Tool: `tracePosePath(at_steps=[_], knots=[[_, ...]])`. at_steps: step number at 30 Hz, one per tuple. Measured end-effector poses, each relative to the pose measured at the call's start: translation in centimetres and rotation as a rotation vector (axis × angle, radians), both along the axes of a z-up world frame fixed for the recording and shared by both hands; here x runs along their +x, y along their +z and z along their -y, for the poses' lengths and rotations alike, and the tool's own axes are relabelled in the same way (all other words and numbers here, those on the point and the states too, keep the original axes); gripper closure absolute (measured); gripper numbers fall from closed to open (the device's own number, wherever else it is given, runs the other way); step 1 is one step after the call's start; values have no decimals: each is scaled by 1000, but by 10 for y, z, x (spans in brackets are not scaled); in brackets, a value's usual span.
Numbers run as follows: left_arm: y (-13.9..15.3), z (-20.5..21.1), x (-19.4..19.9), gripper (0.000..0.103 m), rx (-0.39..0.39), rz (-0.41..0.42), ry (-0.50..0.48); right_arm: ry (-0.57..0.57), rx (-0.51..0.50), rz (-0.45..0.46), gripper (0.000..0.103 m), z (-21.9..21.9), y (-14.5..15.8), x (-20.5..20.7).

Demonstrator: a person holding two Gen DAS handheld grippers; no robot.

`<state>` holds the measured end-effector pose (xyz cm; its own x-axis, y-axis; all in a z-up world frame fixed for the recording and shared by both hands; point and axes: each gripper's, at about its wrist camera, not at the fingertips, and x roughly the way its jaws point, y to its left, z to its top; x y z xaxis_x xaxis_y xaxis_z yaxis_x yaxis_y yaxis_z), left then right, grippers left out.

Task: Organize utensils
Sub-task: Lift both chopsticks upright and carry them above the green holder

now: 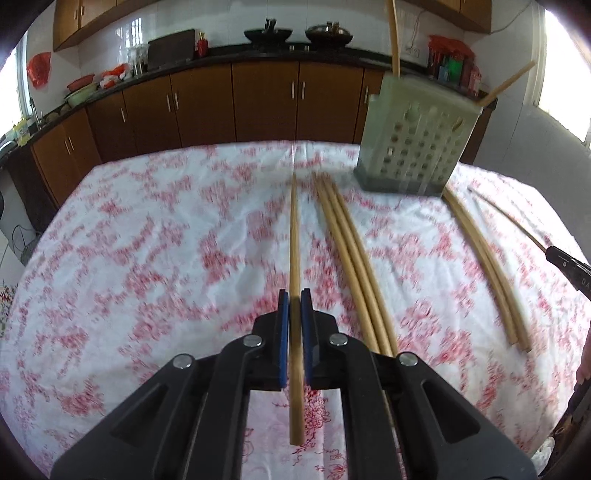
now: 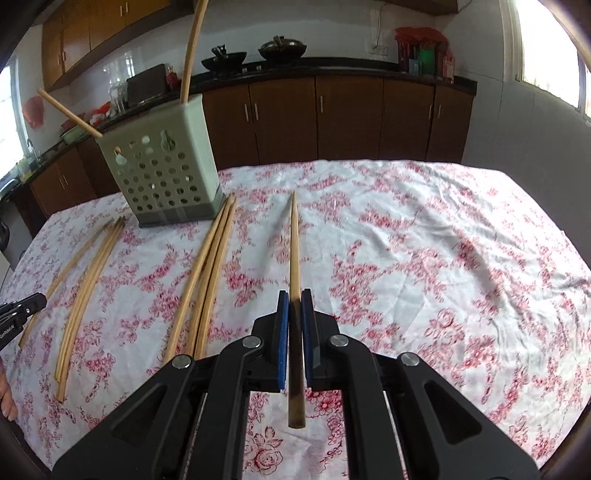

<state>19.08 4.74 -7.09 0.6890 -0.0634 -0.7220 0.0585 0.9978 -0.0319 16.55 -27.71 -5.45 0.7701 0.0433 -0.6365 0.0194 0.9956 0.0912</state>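
Left wrist view: the left hand-held gripper (image 1: 294, 306) pinches a long tan wooden chopstick (image 1: 294, 236) lengthwise; the perforated pale-green plastic holder (image 1: 417, 140) stands ahead-right on the desk. The right hand-held gripper (image 2: 294, 306) likewise pinches a chopstick, holder ahead-left.

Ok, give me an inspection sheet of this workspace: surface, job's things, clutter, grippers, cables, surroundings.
Surface: table under a red floral cloth, wrinkled.
Job's things: perforated holder upright with two chopsticks inside; loose chopsticks lying in groups on the cloth beside it.
Clutter: nothing seen.
Grippers: left gripper shut on a chopstick; right gripper shut on another chopstick.
Cables: a thin cord hangs on the back wall.
Surroundings: brown kitchen cabinets, dark counter with woks, bright windows.
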Motion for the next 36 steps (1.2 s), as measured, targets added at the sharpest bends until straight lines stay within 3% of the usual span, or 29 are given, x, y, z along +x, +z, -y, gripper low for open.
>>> tracePosePath(at_steps=[6, 11, 20, 28, 31, 36], knots=[[60, -6, -7, 95, -48, 152, 11, -18, 26, 146, 95, 6, 43, -8], [93, -10, -7, 95, -66, 239, 21, -17, 43, 207, 95, 7, 61, -9], [125, -5, -1, 95, -89, 272, -21, 30, 101, 274, 95, 5, 97, -4], [186, 25, -5, 95, -118, 368, -159, 140, 195, 457, 95, -12, 170, -11], [208, 34, -3, 95, -155, 405, -187, 142, 193, 526, 95, -24, 185, -6], [231, 48, 12, 95, -153, 462, -176, 116, 188, 620, 95, -37, 197, 12]])
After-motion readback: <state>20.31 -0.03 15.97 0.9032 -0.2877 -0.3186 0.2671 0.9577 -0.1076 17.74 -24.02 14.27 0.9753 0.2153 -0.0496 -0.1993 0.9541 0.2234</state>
